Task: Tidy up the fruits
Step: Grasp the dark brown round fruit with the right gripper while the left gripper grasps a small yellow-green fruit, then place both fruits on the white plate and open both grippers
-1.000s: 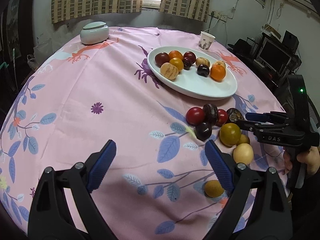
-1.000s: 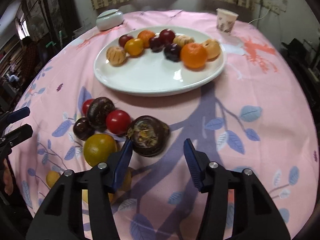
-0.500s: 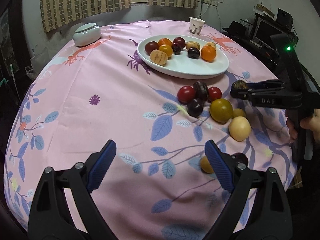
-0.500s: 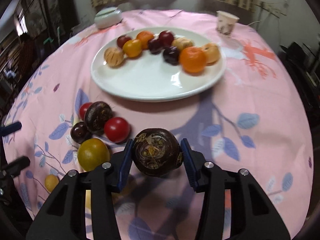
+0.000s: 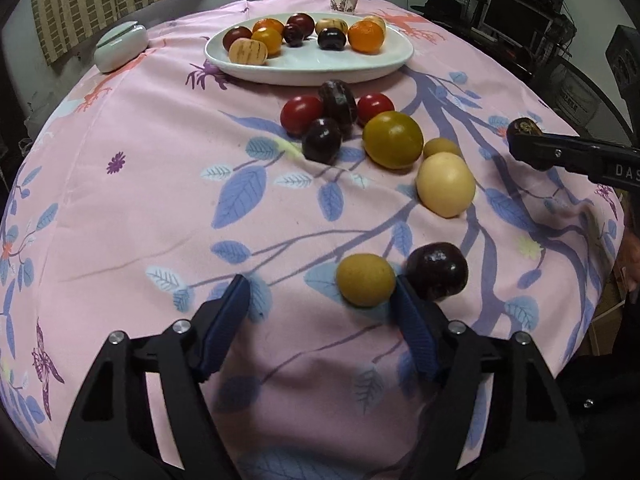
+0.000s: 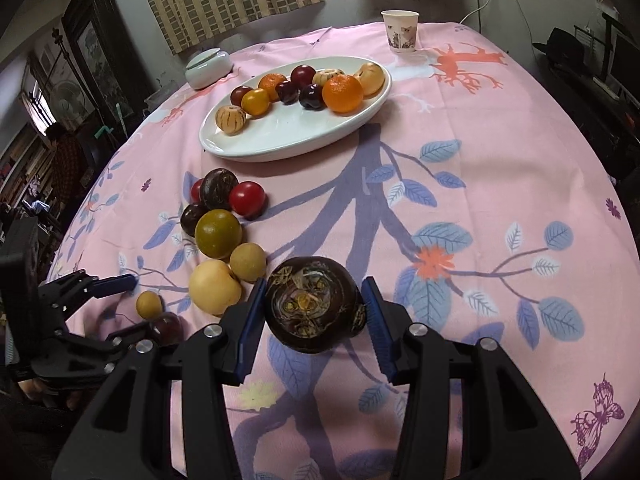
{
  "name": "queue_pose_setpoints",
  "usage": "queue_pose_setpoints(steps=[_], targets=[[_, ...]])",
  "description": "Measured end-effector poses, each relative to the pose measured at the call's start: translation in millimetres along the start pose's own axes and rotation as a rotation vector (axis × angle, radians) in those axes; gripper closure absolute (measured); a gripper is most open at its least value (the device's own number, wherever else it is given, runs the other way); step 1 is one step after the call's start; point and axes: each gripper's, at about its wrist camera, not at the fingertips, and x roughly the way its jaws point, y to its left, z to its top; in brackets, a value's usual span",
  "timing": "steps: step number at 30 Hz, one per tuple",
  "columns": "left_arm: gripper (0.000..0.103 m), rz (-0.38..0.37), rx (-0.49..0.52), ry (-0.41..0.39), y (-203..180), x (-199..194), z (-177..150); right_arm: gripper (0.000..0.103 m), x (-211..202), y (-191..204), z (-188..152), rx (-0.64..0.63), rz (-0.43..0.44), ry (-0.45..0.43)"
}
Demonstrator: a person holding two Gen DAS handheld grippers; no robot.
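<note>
Bench [image 6: 500, 152]: round, pink cloth w/ blue leaf print.

Plate [image 6: 280, 140]: white oval, far side of bench. Holds nine fruits in a row along its far rim, incl. orange [image 6: 343, 94], striped pale fruit [image 6: 230, 119], dark plums, yellow-orange one.

Loose pile [image 5: 352, 128], just near side of plate: two red fruits, two dark ones, one olive-yellow fruit [image 5: 393, 139], touching or nearly so. Nearer from plate than that: small tan fruit, then pale apple [image 5: 445, 184].

Small yellow fruit [image 5: 365, 279] and dark plum [image 5: 437, 270]: side by side, nearest bench edge, farthest from plate.

Right gripper [image 6: 314, 308]: clamped on dark round fruit [image 6: 312, 304], pads on both sides, fruit lifted off cloth, on near side of plate, right of pile.

Left gripper [image 5: 322, 320]: jaws closing, half wide; yellow fruit sits at inner face of right pad, plum just outside that pad. Contact w/ yellow fruit: can't tell. Nothing gripped.

Also: paper cup [image 6: 400, 31] and lidded white jar [image 6: 208, 67], beyond plate.
</note>
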Motion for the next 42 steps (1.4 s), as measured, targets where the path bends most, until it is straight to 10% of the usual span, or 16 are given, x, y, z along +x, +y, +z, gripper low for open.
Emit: queue_pose_setpoints(steps=[4, 27, 42], targets=[[0.075, -0.065, -0.002, -0.025, -6, -2, 4, 0.055, -1, 3, 0, -0.001, 0.018, -0.005], [0.075, -0.06, -0.046, -0.091, 18, -28, 20, 0.055, 1, 41, 7, -0.091, 0.029, -0.012], [0.075, -0.053, 0.009, -0.161, 33, -23, 141, 0.055, 17, 50, 65, -0.184, 0.046, -0.011]])
